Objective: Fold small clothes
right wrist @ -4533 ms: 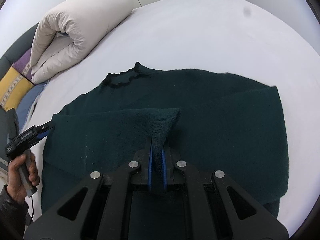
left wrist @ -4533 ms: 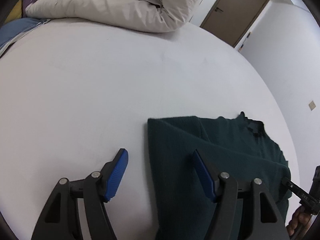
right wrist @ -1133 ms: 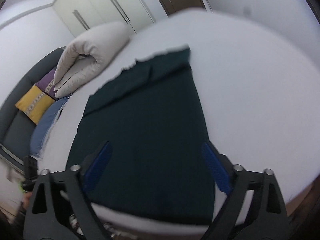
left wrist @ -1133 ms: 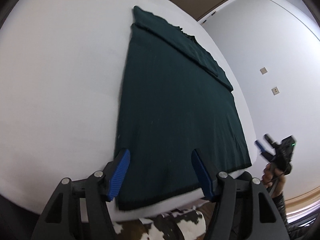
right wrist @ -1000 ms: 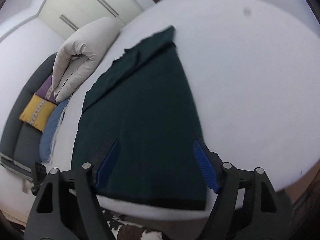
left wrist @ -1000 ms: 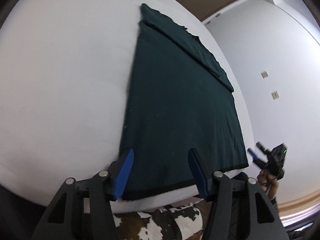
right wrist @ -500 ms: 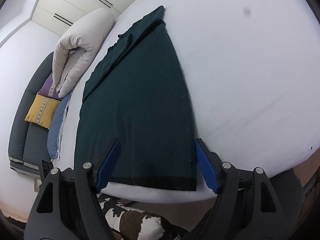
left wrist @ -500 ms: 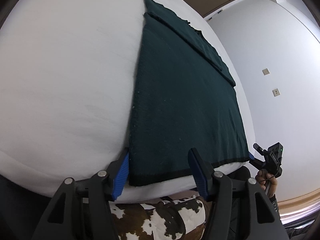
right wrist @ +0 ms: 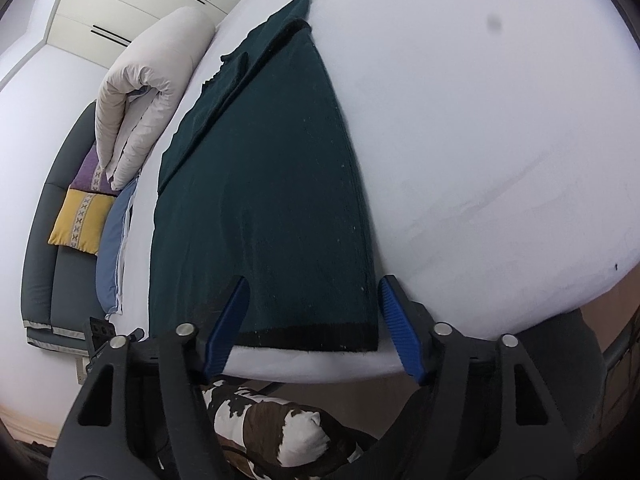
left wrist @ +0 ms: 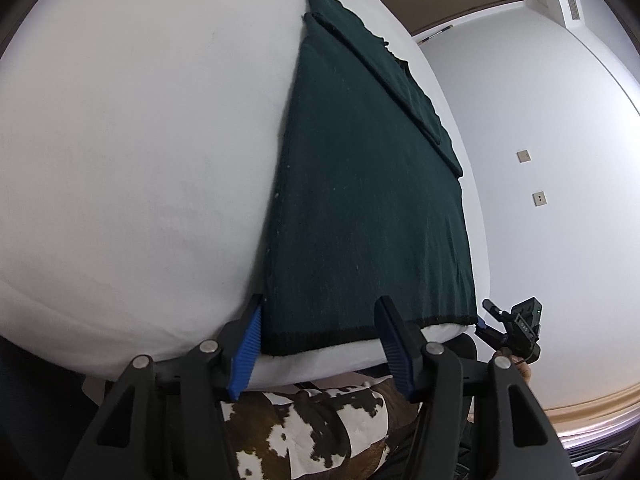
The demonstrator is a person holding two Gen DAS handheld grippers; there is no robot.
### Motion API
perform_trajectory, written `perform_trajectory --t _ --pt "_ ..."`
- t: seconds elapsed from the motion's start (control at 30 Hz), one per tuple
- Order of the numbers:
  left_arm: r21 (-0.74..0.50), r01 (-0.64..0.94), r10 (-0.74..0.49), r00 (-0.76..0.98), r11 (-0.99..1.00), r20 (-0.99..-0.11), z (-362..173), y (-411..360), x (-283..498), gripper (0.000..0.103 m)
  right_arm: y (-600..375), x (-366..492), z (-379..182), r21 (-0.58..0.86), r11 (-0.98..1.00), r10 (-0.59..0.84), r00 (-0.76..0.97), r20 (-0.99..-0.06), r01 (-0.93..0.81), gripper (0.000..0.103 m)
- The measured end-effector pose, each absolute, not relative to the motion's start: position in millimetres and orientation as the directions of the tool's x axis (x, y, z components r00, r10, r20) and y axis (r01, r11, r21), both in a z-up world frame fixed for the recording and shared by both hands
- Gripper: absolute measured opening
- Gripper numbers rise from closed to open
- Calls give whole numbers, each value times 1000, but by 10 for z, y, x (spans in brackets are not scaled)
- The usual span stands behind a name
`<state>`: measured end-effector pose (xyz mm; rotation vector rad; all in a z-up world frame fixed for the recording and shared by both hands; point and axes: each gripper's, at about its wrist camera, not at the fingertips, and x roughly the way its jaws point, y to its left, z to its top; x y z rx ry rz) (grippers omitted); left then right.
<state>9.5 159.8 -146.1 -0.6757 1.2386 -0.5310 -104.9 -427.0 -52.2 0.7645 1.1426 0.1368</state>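
Both tools have dropped to the near hem of the dark green sweater (left wrist: pixel 360 208), which lies flat on the white bed (left wrist: pixel 140 160), sleeves folded in. The left tool (left wrist: pixel 320 344) straddles the near-left corner, jaws apart, nothing pinched. The right tool (right wrist: pixel 312 320) has just been narrowing around the near-right corner, pads not yet pressing. Looks like the bottom-to-top fold comes next.
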Motion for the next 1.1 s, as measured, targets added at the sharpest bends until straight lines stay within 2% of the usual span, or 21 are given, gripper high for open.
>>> perform_trajectory --t 0.1,0.2,0.27,0.33,0.43,1.1 --pt "-713 4 -692 249 701 -678 -1449 1578 111 58 -4298 -1065 -554 606 743 466 428 -774 285 48" --pt "-686 1 -665 247 728 -705 -1433 1559 113 45 -4304 -1089 -572 597 750 462 421 -781 285 35" --pt "-663 -12 -641 243 748 -728 -1446 1565 115 6 -4298 -1108 -583 593 754 464 411 -785 282 20" --pt "-674 -24 -648 251 738 -719 -1468 1596 98 7 -4293 -1121 -594 582 763 456 404 -793 283 10" --pt "-692 -10 -662 280 722 -695 -1397 1620 62 7 -4292 -1150 -568 579 767 449 413 -793 277 8" --pt "-877 93 -793 480 472 -375 -622 1742 430 7 -4294 -682 383 605 784 413 609 -677 141 7"
